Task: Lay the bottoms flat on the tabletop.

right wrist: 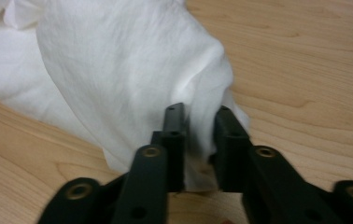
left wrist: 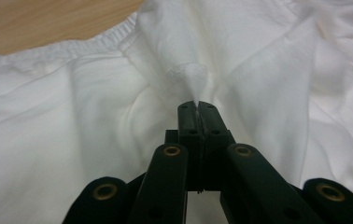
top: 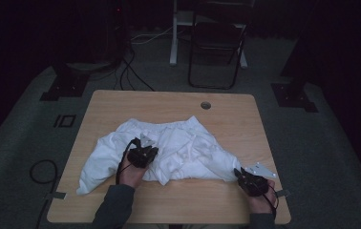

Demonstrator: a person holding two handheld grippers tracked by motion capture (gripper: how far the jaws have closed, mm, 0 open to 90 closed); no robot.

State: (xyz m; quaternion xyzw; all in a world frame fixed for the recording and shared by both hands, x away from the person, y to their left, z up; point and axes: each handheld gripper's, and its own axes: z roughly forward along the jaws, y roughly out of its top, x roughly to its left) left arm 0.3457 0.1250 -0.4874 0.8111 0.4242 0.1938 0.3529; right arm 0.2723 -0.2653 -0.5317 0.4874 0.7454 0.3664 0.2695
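White shorts (top: 169, 150) lie crumpled mid-counter (top: 121, 102), my left claw (top: 143, 151) pinching a thin peak of cloth and my right claw (top: 242, 175) clamping the near-right corner, so either small bite could slip if I pull unevenly.

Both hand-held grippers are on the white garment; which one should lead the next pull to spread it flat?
Right, probably. The right hand-held gripper grips the white garment at its outer corner near the table edge, free to draw outward. The left hand-held gripper pinches a mid-cloth fold and can anchor.
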